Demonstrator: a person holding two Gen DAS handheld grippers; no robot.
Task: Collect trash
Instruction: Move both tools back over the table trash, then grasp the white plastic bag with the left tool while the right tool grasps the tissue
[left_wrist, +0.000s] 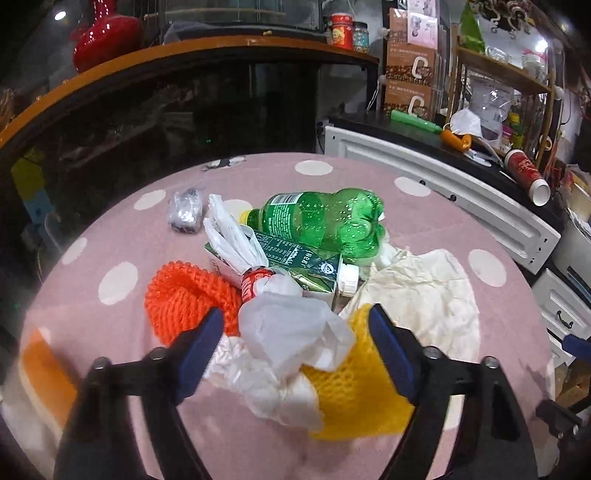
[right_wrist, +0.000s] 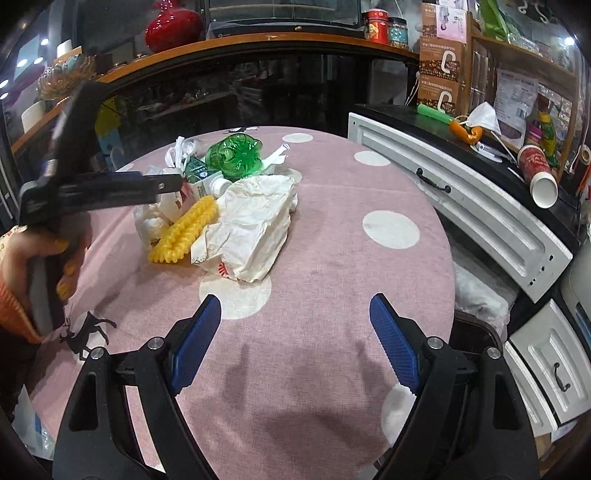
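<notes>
A heap of trash lies on the round table with its pink dotted cloth (right_wrist: 332, 258). In it are a green plastic bottle (left_wrist: 325, 221) on its side, a green carton (left_wrist: 306, 269), a knotted white plastic bag (left_wrist: 291, 325), an orange net (left_wrist: 181, 295), a yellow net (left_wrist: 354, 380) and a crumpled white paper bag (left_wrist: 421, 295). My left gripper (left_wrist: 297, 328) is open and straddles the white plastic bag, with gaps on both sides of it. My right gripper (right_wrist: 295, 314) stands open above bare cloth, short of the paper bag (right_wrist: 255, 225) and yellow net (right_wrist: 188, 229).
A small silvery wrapper (left_wrist: 186, 214) lies apart at the far left of the heap. White drawer cabinets (right_wrist: 461, 206) hug the table's right side, with a tipped red paper cup (right_wrist: 537, 173) on top. A dark counter (left_wrist: 147, 62) runs behind. A hand (right_wrist: 22, 254) holds the left tool.
</notes>
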